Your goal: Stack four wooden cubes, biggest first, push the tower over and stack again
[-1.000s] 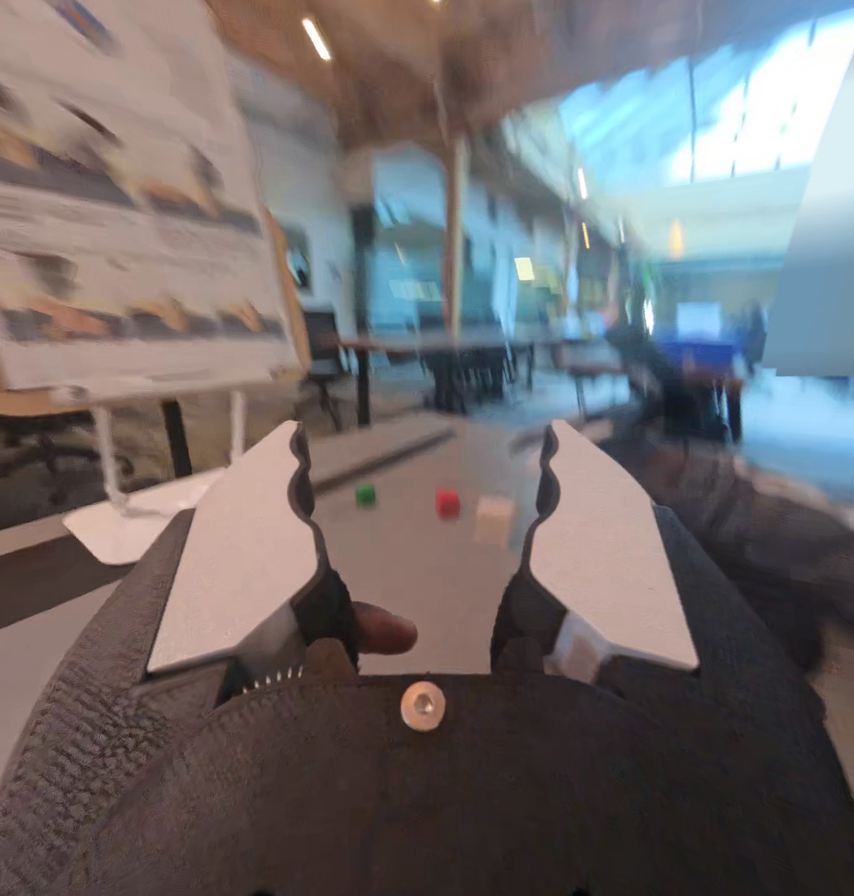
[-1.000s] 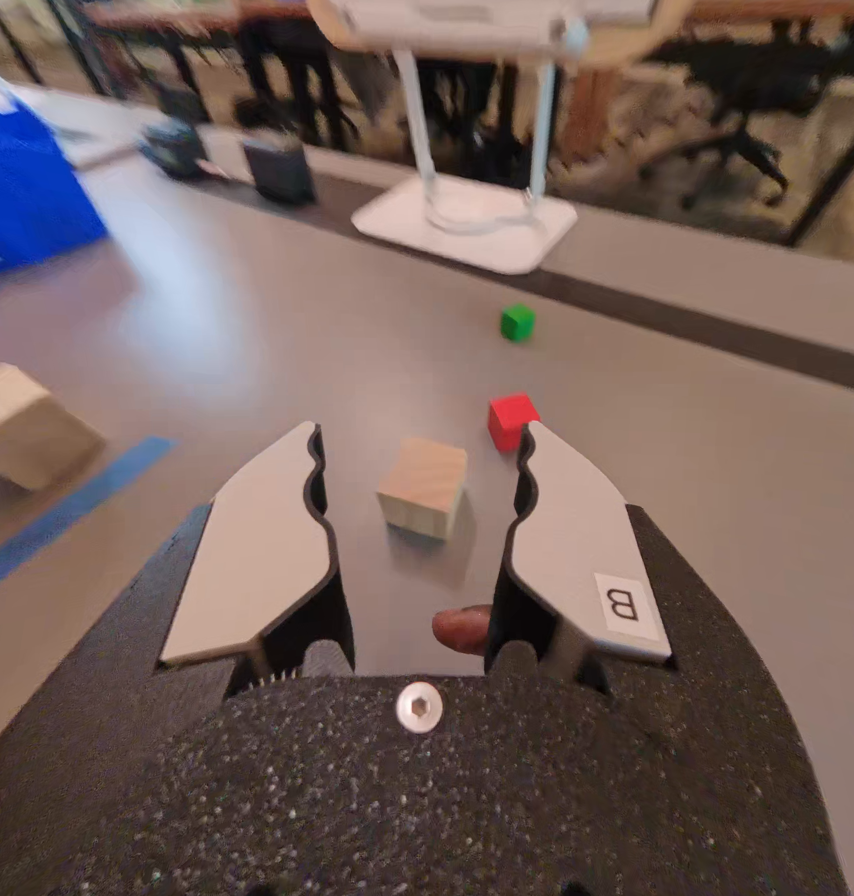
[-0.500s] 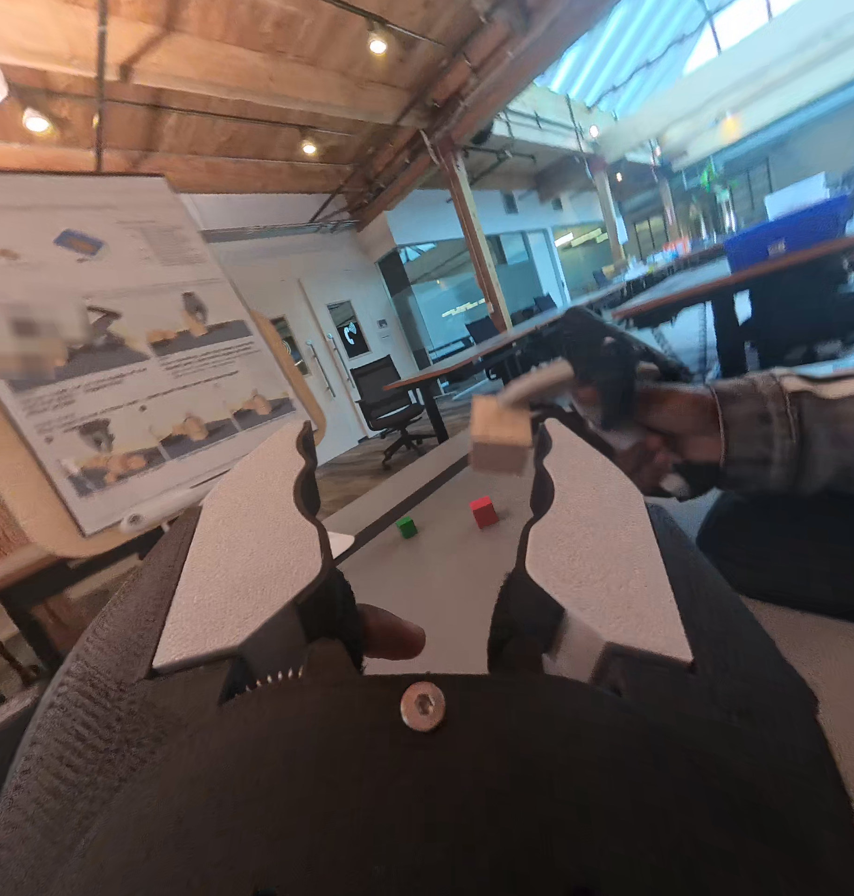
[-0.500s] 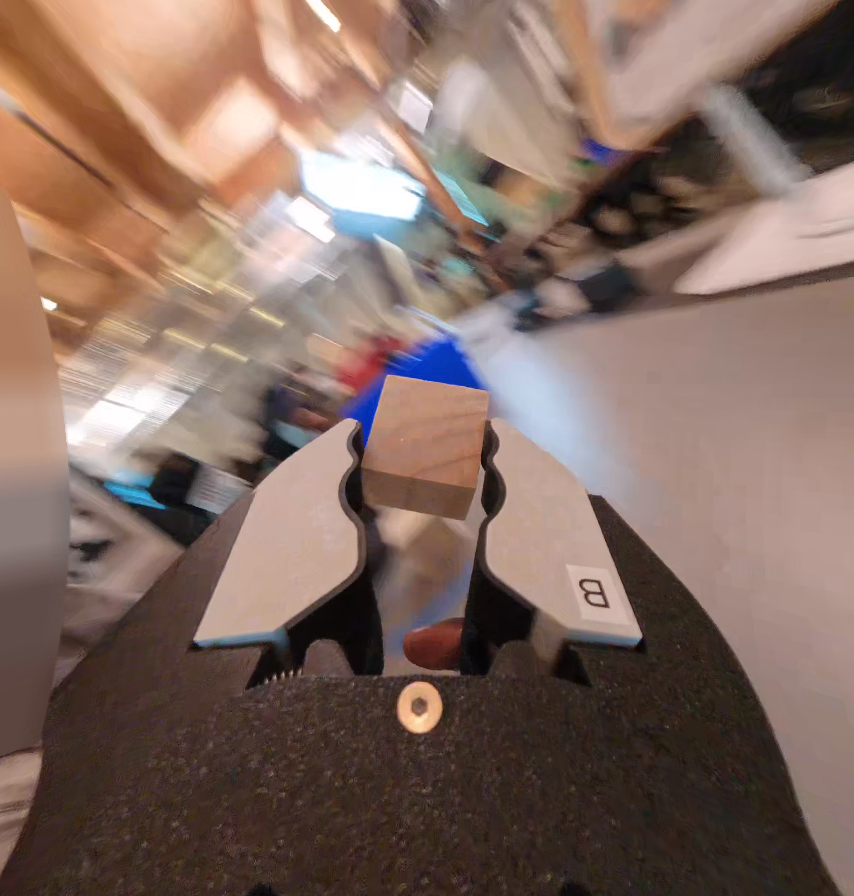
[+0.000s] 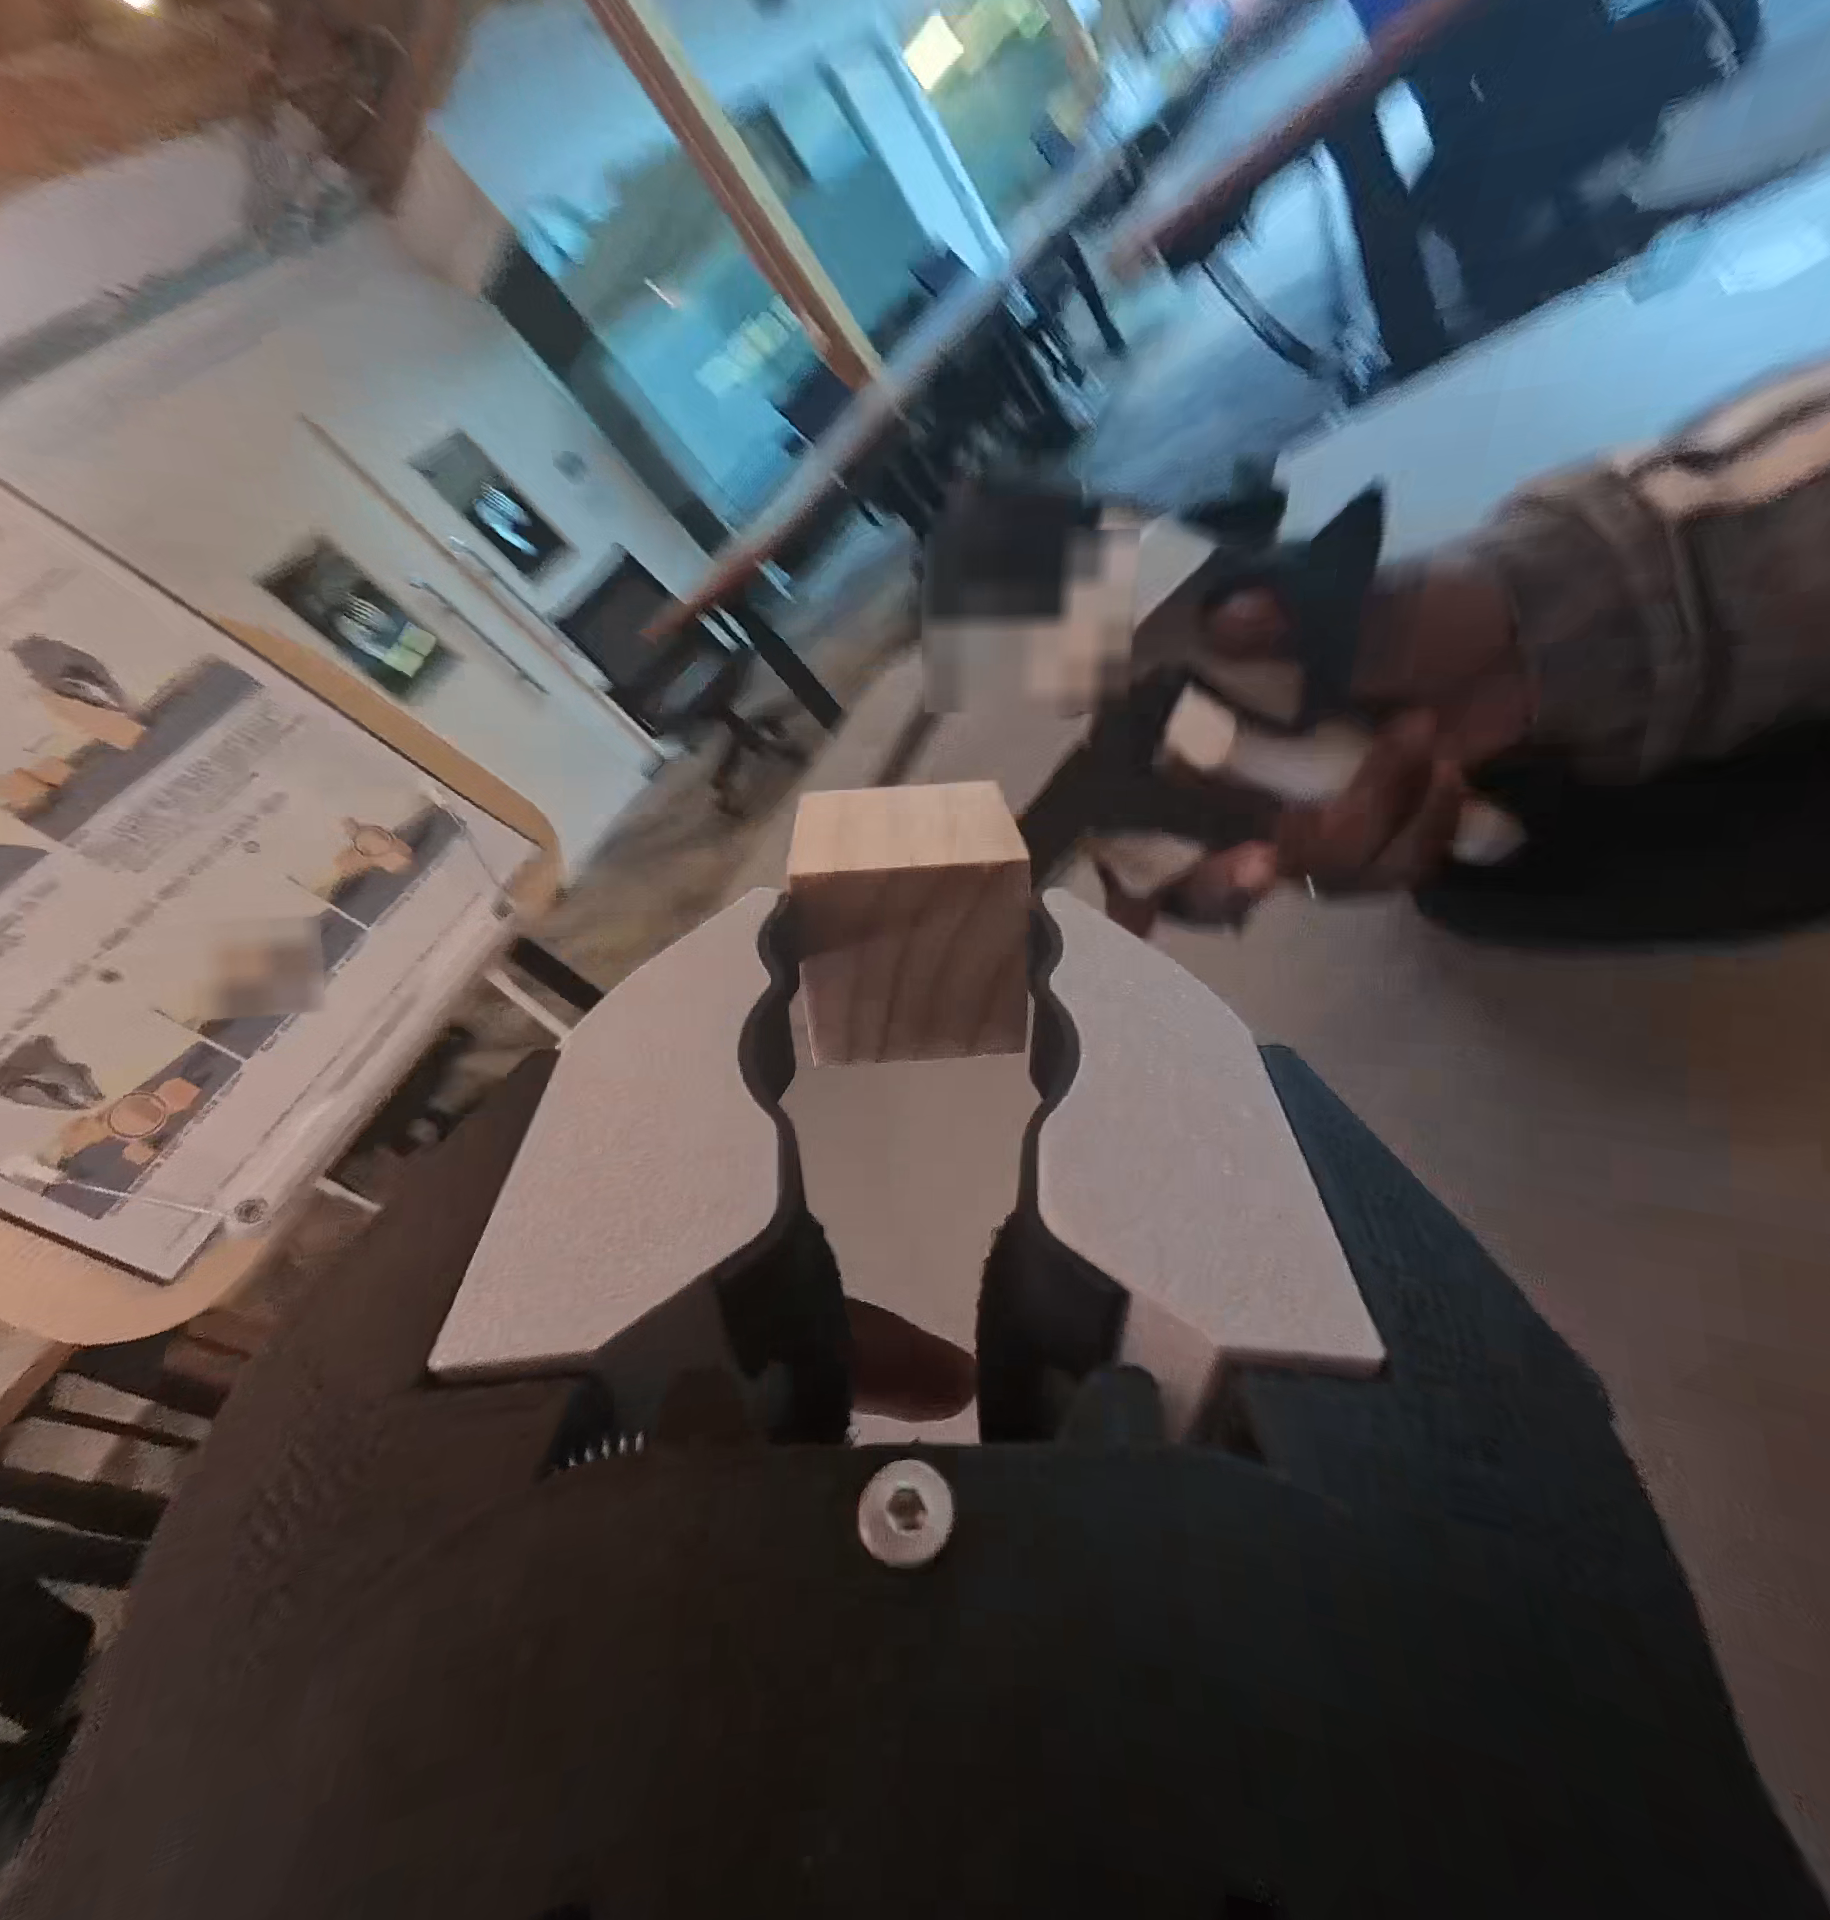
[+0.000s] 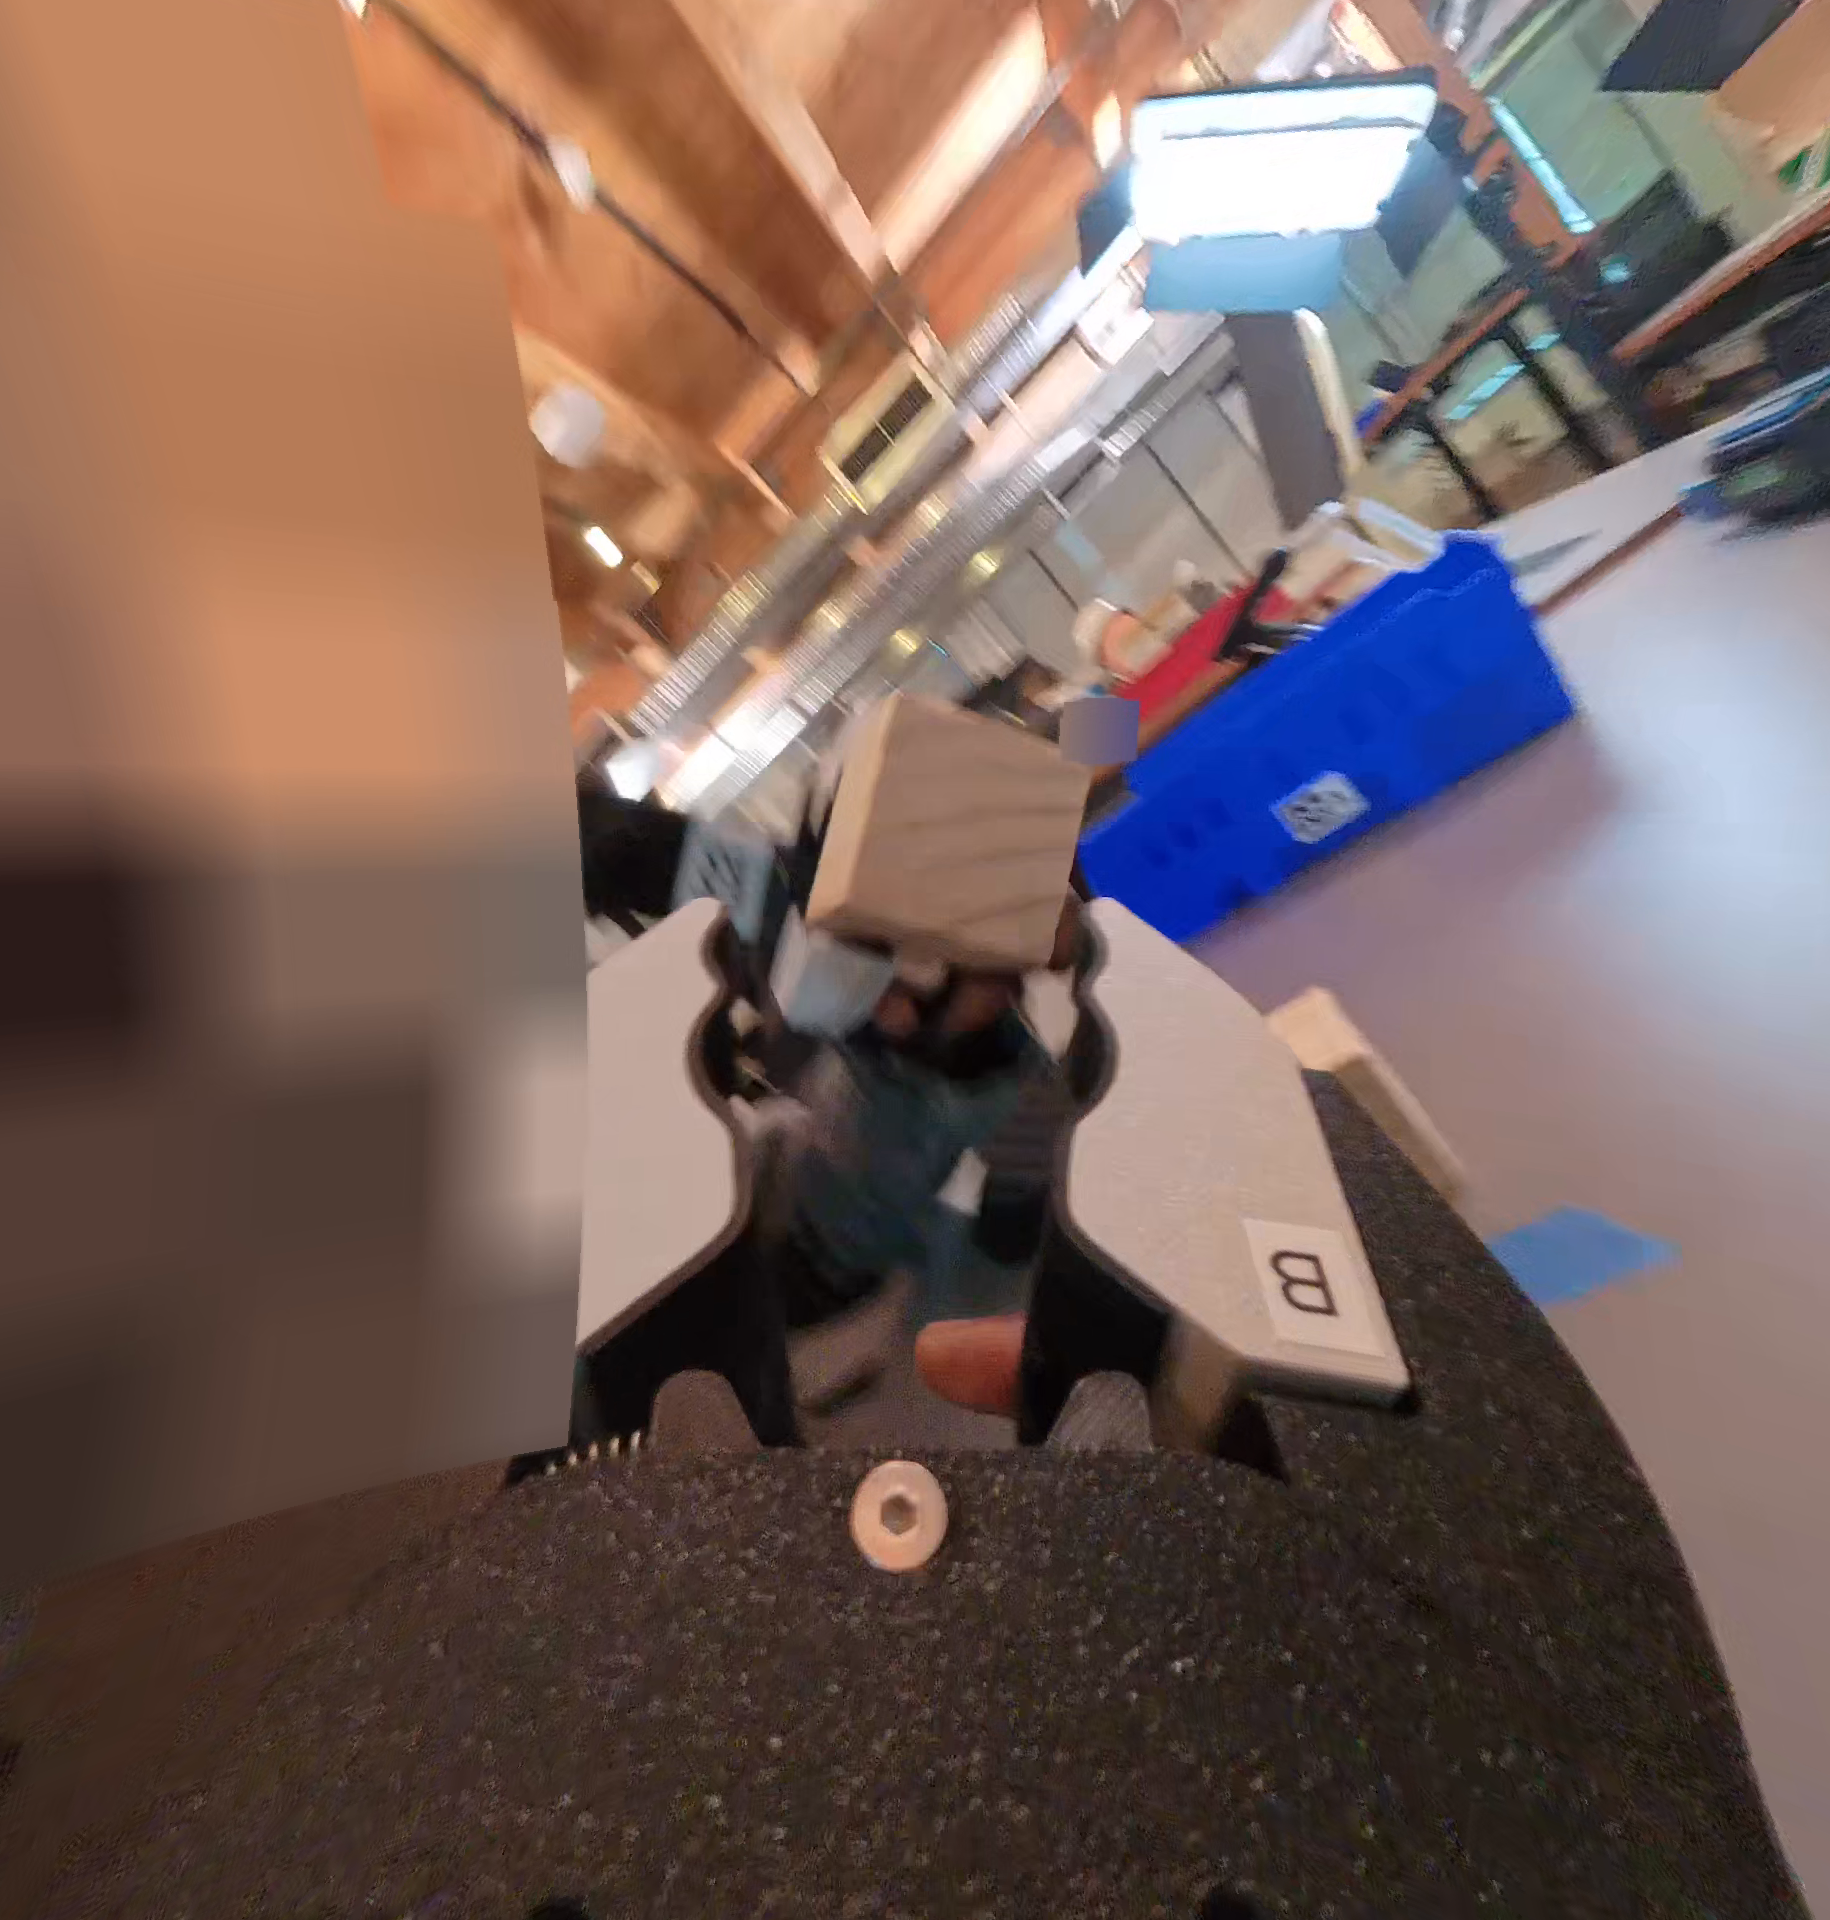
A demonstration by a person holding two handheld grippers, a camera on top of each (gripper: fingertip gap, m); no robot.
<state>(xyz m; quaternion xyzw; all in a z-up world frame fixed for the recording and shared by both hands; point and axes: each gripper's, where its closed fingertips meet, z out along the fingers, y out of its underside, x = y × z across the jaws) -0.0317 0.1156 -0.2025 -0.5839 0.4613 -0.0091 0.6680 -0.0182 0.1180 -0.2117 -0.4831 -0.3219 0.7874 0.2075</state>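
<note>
Wooden cube, plain and pale, sits clamped between the tips of the left gripper, both grey fingers pressed against its sides, lifted clear of the grey table. Off to the right and a little farther away, the person's other hand grips the right gripper, blurred by movement.

From the right gripper side, its jaws stand fairly wide with nothing pressed between them; the same cube hangs just past its fingertips, tilted, near the right finger. Whether it touches that finger I cannot tell. A second, bigger pale block lies on the table just right of that gripper, with a strip of blue tape nearby and a blue bin farther back. An instruction board stands on the left.
</note>
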